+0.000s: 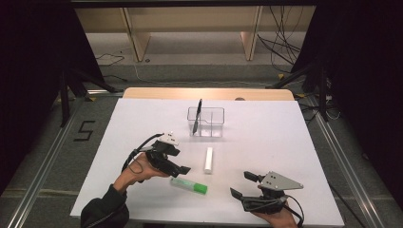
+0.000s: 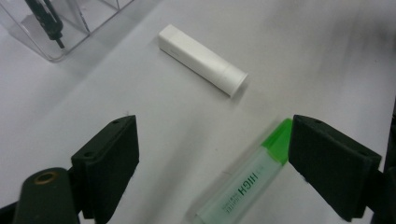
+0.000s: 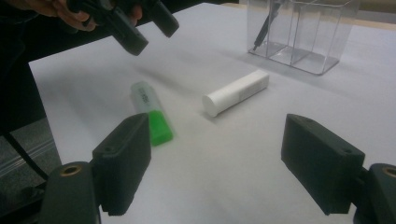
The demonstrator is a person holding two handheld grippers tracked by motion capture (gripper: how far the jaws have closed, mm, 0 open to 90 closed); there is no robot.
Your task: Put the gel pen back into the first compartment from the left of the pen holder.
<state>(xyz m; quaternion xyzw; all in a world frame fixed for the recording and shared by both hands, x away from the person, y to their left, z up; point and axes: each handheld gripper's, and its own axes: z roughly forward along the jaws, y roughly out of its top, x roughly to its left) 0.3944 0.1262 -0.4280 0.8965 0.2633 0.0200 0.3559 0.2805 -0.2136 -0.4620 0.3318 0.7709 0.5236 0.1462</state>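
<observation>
A green-capped highlighter (image 1: 189, 185) lies on the white table, its cap pointing right. Just above and left of it hovers my left gripper (image 1: 180, 161), open and empty. In the left gripper view the highlighter (image 2: 243, 186) sits low between the spread jaws, close to the right one, with a white capped tube (image 2: 201, 58) beyond it. My right gripper (image 1: 240, 184) rests open near the front edge, to the right of the highlighter. Its own view shows the highlighter (image 3: 152, 112), the white tube (image 3: 238, 91) and the left gripper (image 3: 152, 32) farther off.
A clear divided organizer box (image 1: 216, 124) stands at the table's middle back, with a black pen (image 1: 197, 114) upright in its left compartment. The white tube (image 1: 208, 160) lies between box and highlighter. Wooden table edge (image 1: 209, 93) behind; dark stands at both sides.
</observation>
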